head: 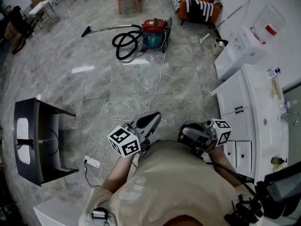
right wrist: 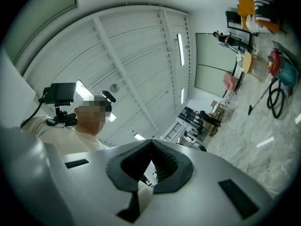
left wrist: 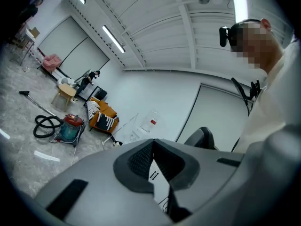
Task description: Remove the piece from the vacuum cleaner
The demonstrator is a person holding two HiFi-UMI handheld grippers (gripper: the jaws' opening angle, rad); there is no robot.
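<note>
Looking down from the head view, the vacuum cleaner (head: 154, 33) stands well away across the floor, with its black hose (head: 126, 44) coiled just beside it and its wand (head: 110, 28) lying out to the left. Both the left gripper (head: 149, 121) and the right gripper (head: 195, 135) are held close to the person's chest, far from the machine. A white cord (head: 157, 79) trails from the vacuum cleaner toward a power strip (head: 92, 162) near the person; walking over could snag a foot on it and jerk the machine.

From the left gripper view, the left gripper (left wrist: 153, 147) has its jaws pressed together on nothing. The vacuum cleaner (left wrist: 70, 127) shows small and distant at the left, and which piece should come off cannot be made out. Arriving with the jaws this narrow would likely knock the part rather than take it.

From the right gripper view, the right gripper (right wrist: 150, 147) is likewise closed and empty, aimed up toward the ceiling, the vacuum cleaner (right wrist: 282, 69) at the far right edge. Pulling with one gripper while nothing braces the body could drag or tip the machine, and the hose loops may catch.
</note>
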